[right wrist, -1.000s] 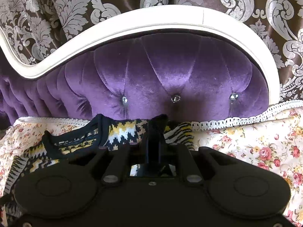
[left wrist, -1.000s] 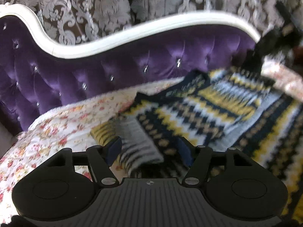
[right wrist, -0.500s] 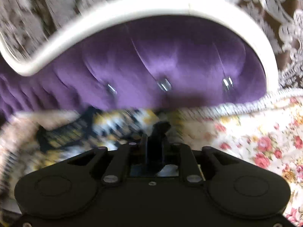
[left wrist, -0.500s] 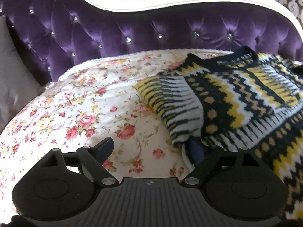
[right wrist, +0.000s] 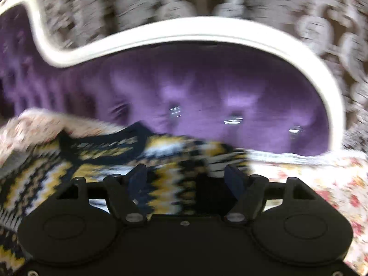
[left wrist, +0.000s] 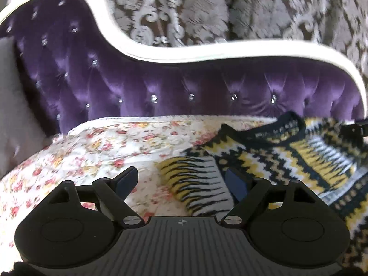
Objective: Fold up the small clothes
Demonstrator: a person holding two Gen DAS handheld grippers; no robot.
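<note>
A small knitted sweater in navy, yellow and white lies on the floral bedspread, its dark neckline toward the headboard. Its striped left sleeve is folded inward and lies between the fingers of my left gripper, which is open and holds nothing. In the blurred right wrist view the sweater lies to the left and under my right gripper, which is open with the knit between its fingers.
A purple tufted headboard with a white frame stands right behind the sweater. Patterned brown and silver wallpaper is above it. Floral bedspread extends to the right of the sweater. A grey cushion sits at far left.
My right gripper has opened, letting go of the sweater part it was shut on, and is moving fast. My left gripper stayed open and tilted up, with the folded sleeve now between its fingers.
</note>
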